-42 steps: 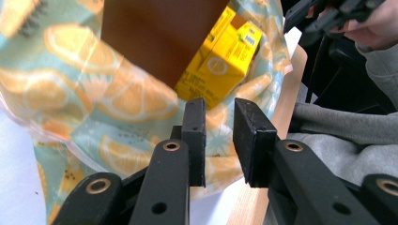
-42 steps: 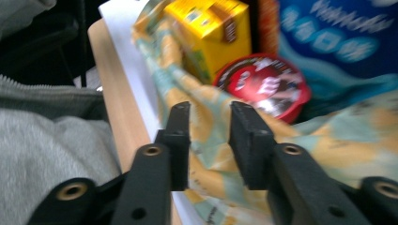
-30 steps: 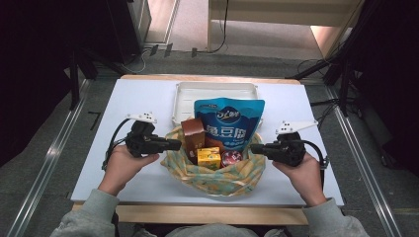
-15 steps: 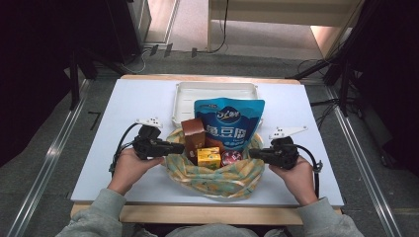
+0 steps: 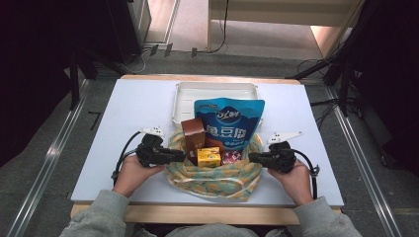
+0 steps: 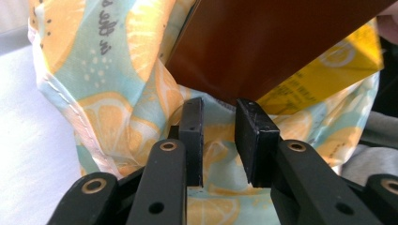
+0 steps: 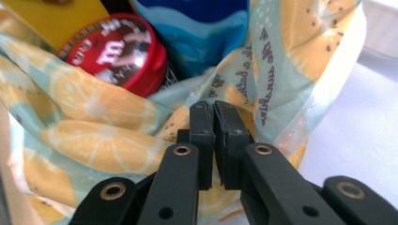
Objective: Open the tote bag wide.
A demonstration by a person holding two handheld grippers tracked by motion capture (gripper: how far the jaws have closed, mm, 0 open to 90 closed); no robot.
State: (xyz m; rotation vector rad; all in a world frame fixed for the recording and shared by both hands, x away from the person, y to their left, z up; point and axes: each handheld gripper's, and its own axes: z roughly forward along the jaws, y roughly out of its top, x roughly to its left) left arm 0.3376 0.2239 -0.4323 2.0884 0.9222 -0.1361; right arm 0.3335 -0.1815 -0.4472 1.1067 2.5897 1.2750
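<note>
We see a lemon-print cloth bag (image 5: 212, 175) on the white table (image 5: 128, 113), holding a brown box (image 5: 192, 133), yellow carton (image 5: 208, 156), red tin (image 7: 117, 51) and blue pouch (image 5: 228, 121). Our left gripper (image 6: 219, 110) stands slightly parted, cloth between its jaws. Our right gripper (image 7: 213, 112) looks pressed together at the bag's edge, perhaps pinching a fold.

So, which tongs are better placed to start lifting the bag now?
Probably the right tongs: their jaws are shut on the bag rim. The left tongs are at the other rim, but a gap remains between their jaws, so they should close first.
</note>
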